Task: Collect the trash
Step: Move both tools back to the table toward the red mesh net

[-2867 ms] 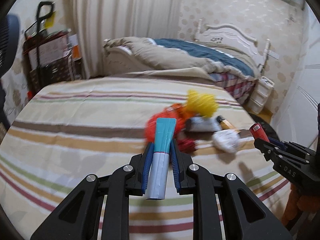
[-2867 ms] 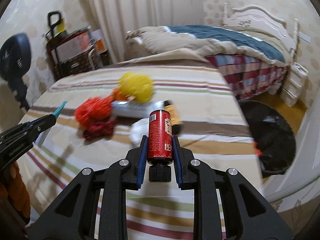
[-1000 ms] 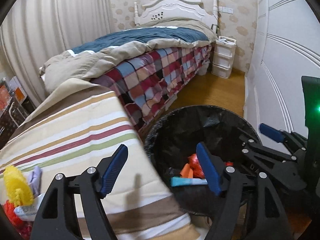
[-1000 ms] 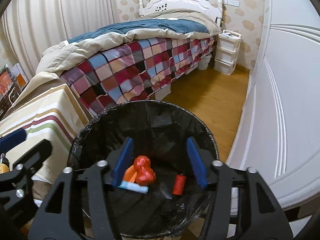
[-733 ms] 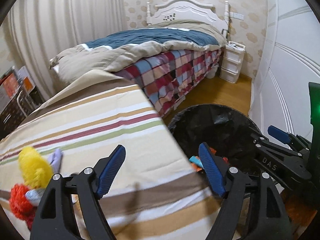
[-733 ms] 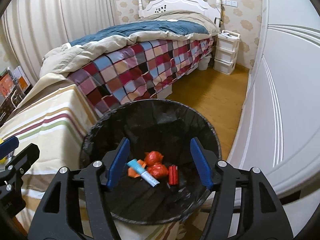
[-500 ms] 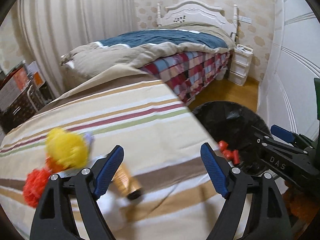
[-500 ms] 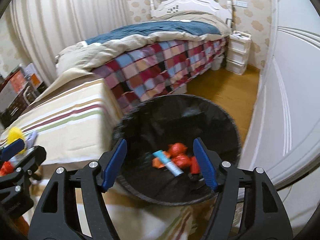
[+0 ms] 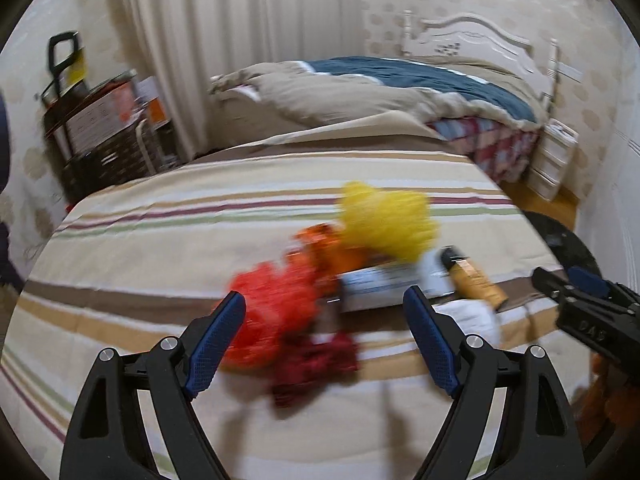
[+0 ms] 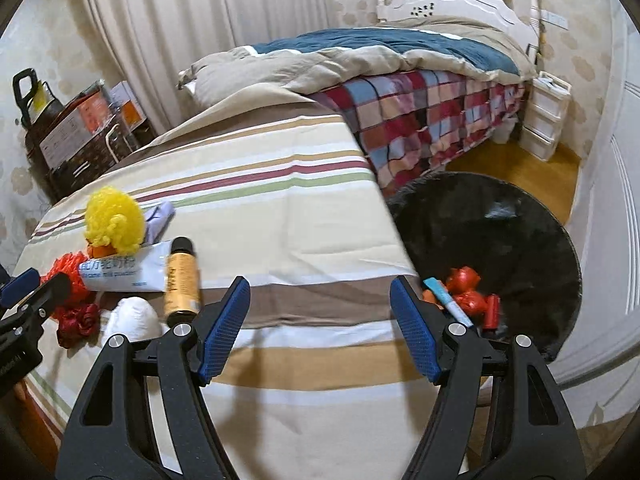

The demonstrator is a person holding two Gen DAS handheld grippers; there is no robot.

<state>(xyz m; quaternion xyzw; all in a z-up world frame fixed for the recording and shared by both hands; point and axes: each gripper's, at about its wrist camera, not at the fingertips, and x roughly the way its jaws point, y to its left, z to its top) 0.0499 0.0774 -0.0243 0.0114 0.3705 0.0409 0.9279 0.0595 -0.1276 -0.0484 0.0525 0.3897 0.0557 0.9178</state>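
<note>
Remaining trash is lying bunched on the striped bedcover point(image 10: 280, 208), likely piled for easy picking. The fuzzy orange-red net ball point(image 9: 276, 300) is sitting just ahead of the left gripper point(image 9: 324, 336), jaws spread and empty. The right gripper point(image 10: 320, 320) is also gaping, holding nothing; the amber cylindrical bottle point(image 10: 182, 276) is lying to its left, the black-lined round bin point(image 10: 500, 216) to its right.

On the counter point(image 10: 280, 220) we see a heap of trash: the ball point(image 10: 114, 220) lies at the back, the packet point(image 10: 120, 274) before it, and the bottle point(image 10: 182, 280) at the packet's right end. The bin point(image 10: 500, 216) stands on the floor right of the counter, with a tube point(image 10: 448, 304) in it. The bed point(image 10: 400, 60) is behind.
</note>
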